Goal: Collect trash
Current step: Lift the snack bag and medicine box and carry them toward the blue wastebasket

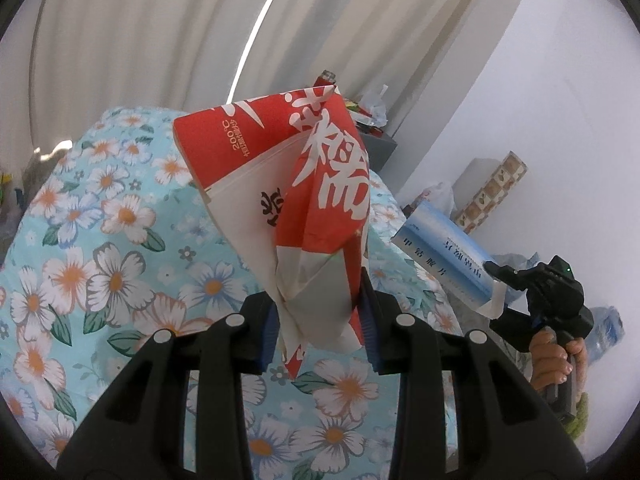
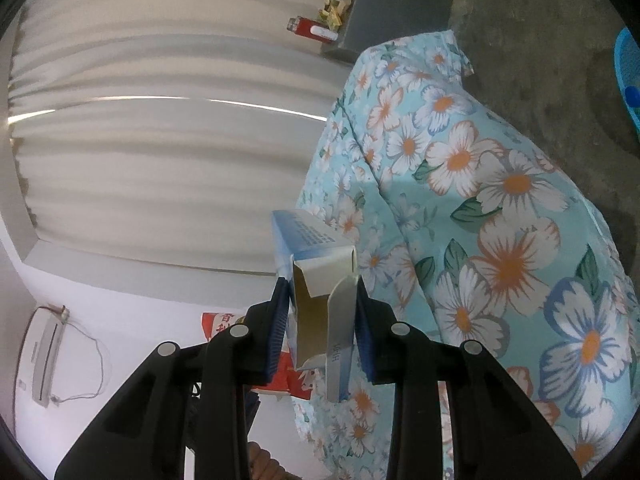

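— Pale pleated curtains (image 1: pixel 160 32) hang behind everything, with a flowered turquoise bedcover (image 1: pixel 100 248) spread below them. What does the left side hold?

— On the left, the left gripper (image 1: pixel 320 320) has its blue pads pressed on the crumpled lower end of a red and white snack bag (image 1: pixel 316 176). The bag stands up above the bedcover, clear of it, its jaws only partly apart around the paper.

— And further right?

— Past the bag, a grey side table (image 1: pixel 382 148) by the curtains carries a heap of small clutter. Right of that, the right gripper (image 2: pixel 322 320) clamps a blue and white carton (image 2: pixel 316 280) by its open end, flaps loose; the jaws are narrowed onto its sides. The left wrist view shows the same carton lifted off the bed, with a hand (image 1: pixel 556 360) around the tool's handle.

— Anything at the far right?

— A turquoise plastic basket (image 2: pixel 628 72) sits on the bare concrete floor (image 2: pixel 540 20), well apart from the bed.
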A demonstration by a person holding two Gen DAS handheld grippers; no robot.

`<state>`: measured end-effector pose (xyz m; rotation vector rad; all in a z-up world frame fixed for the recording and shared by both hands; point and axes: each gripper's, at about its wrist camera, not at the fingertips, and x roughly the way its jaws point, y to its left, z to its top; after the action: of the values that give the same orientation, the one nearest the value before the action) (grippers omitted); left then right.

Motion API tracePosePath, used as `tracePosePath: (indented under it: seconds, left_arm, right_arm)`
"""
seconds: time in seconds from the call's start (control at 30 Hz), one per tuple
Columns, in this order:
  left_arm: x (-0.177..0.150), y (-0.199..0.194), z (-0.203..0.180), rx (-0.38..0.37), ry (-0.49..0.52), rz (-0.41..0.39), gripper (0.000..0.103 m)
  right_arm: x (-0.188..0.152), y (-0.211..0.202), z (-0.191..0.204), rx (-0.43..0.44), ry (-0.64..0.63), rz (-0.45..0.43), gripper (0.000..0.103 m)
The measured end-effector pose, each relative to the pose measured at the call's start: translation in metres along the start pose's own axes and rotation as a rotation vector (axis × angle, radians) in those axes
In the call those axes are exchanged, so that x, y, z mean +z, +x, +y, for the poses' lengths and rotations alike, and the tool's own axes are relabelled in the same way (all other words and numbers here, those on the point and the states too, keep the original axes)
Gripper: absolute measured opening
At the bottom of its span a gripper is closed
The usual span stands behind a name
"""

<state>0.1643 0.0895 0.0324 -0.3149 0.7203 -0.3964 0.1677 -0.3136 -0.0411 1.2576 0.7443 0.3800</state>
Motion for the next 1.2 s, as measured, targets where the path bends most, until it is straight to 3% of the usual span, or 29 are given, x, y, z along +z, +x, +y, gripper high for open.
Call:
tracePosePath:
  seconds: [0.83,1.2]
  left_arm:
    - [-0.008,-0.008,-0.085,-0.029,0.162,-0.018,0.032]
    - [-0.024,0.018,-0.151,-0.132,0.277,0.030,0.032]
  right_arm:
    - [-0.001,-0.067,-0.022,0.089,0.037,-0.077,0.030]
    - [-0.005,-0.140,-0.041,0.008,0.024,-0.204,0.030]
